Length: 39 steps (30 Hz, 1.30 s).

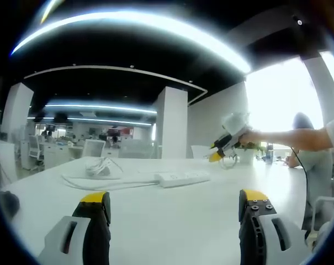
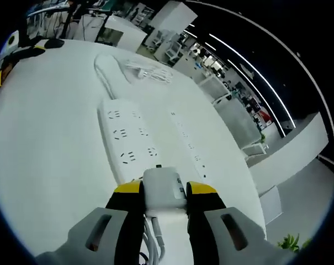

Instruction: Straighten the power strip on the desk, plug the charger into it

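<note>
Your right gripper (image 2: pixel 164 194) clamps the charger (image 2: pixel 164 189) above the near end of the strip (image 2: pixel 128 141), prongs hidden, presumably to line up with a socket, while your left gripper (image 1: pixel 175 203) hangs open over the desk (image 1: pixel 172 221), idle.

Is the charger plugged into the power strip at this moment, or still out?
Out. The right tool is shut on the charger, held above the near end of the power strip, whose visible sockets are empty.
</note>
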Available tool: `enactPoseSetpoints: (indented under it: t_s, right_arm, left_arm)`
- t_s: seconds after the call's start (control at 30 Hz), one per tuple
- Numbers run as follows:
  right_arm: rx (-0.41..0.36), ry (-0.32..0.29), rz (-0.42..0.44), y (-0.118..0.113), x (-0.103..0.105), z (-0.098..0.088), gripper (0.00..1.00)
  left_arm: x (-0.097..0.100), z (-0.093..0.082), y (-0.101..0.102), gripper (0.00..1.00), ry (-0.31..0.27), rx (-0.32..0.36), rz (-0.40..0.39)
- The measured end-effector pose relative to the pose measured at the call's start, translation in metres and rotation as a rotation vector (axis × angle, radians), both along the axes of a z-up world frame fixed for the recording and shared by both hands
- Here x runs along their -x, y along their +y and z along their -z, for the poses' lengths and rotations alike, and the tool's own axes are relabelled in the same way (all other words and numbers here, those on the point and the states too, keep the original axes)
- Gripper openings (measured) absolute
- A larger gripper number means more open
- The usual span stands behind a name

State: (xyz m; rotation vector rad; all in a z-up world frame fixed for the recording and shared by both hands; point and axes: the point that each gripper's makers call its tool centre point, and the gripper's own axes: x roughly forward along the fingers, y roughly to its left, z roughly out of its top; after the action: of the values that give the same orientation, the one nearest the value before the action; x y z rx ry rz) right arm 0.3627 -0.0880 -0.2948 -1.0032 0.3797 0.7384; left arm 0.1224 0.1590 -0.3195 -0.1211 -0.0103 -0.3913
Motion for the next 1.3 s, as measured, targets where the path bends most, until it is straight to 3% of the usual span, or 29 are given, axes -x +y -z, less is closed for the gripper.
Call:
enactPoseSetpoints:
  t_s: [0.17,0.47,0.8,1.3]
  right_arm:
    - [0.044,0.003,-0.009,0.002,0.0,0.005,0.27]
    - [0.218,0.009,-0.022,0.0,-0.001,0.011,0.27]
    - [0.359,0.016,-0.05,0.003,-0.001,0.021,0.27]
    - [0.485,0.077,-0.05,0.001,-0.002,0.032,0.27]
  left_arm:
    - [0.0,0.0,-0.001,0.99,0.001,-0.001,0.001]
    - [-0.003,0.0,-0.003,0.99,0.007,-0.005,0.004]
    - [-0.005,-0.002,-0.002,0.99,0.008,-0.006,0.002]
    - [-0.003,0.0,0.002,0.99,0.011,-0.004,-0.007]
